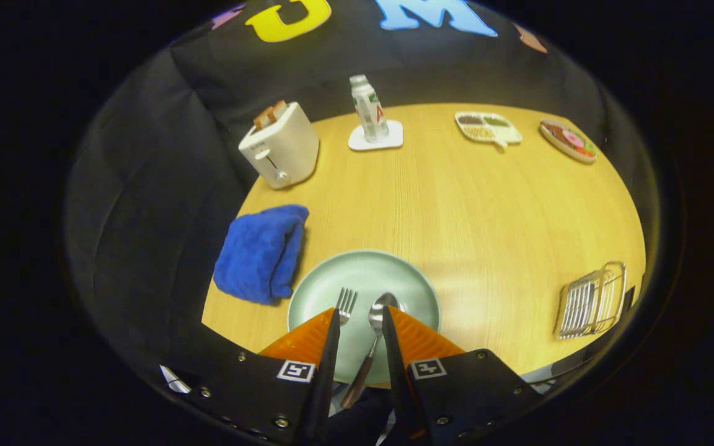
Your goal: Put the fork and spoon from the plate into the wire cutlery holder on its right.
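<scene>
Straddling steel spoon (377, 322) w/ tool (360, 313) fingers apart, round plate (419, 291).

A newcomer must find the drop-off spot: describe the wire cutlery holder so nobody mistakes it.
Start at the wooden table and its pale green plate, where the open gripper hovers. Look right to the table's edge: the wire cutlery holder is the lone see-through metal rack.

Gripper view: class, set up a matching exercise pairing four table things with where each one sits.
Things:
1. metal spoon
2. blue folded towel
3. white toaster
4. wire cutlery holder

Places:
A. far right of the plate
B. on the pale green round plate, between the open gripper fingers
C. beyond the towel
D. left of the plate

Pairs: 1-B, 2-D, 3-C, 4-A
</scene>
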